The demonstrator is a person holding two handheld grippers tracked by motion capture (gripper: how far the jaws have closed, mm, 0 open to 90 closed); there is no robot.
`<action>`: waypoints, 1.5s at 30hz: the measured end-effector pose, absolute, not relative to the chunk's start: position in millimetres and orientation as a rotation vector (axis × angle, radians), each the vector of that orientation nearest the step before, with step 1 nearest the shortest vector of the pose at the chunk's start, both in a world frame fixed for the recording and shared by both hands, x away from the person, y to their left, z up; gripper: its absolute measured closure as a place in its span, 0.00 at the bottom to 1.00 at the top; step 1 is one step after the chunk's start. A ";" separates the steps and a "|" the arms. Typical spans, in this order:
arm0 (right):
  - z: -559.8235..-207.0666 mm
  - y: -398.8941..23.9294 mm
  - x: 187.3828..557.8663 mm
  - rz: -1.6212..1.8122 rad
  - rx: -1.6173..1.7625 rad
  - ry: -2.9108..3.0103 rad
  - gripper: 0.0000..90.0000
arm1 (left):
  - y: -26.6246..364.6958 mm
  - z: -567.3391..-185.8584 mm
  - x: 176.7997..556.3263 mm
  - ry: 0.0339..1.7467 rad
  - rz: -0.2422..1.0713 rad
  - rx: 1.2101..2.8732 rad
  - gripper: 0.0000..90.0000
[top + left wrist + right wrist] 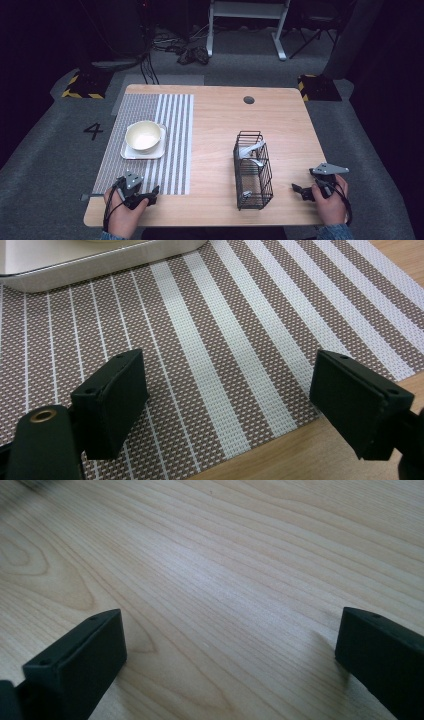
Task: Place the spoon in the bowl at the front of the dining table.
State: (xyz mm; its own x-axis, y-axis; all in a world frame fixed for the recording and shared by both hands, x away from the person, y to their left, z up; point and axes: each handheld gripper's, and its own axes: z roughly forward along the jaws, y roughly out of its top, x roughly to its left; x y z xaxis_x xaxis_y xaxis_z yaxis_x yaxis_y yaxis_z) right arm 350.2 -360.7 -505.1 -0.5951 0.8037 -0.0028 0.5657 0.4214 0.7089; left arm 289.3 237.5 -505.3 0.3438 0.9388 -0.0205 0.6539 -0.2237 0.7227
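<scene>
My left gripper (150, 196) rests at the near left of the table, over the front edge of the striped placemat (150, 145). In the left gripper view its jaws stand wide apart over the mat (225, 340) with nothing between them. My right gripper (299, 190) lies at the near right on bare wood (225, 570), open and empty. A cream bowl (143, 135) sits on a white square plate (131, 152) on the mat. A black wire basket (252, 170) stands mid-table with a few pieces of metal cutlery (251, 150) inside.
The plate's edge (100, 260) shows at the top of the left gripper view. A round cable hole (248, 100) lies near the table's far edge. Beyond the table are grey floor, a white desk frame (247, 25) and yellow-black striped bases (82, 85).
</scene>
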 end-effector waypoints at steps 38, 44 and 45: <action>-505.1 -360.7 350.2 0.970 1.177 2.339 0.00 | 232.7 -450.0 266.7 1.205 0.689 1.833 0.25; -505.1 -360.7 350.2 0.970 1.177 2.339 0.00 | 229.1 -436.2 259.3 1.175 0.729 1.767 0.25; -505.1 -360.7 350.2 0.970 1.177 2.339 0.00 | 229.0 -434.2 258.3 1.167 0.732 1.759 0.25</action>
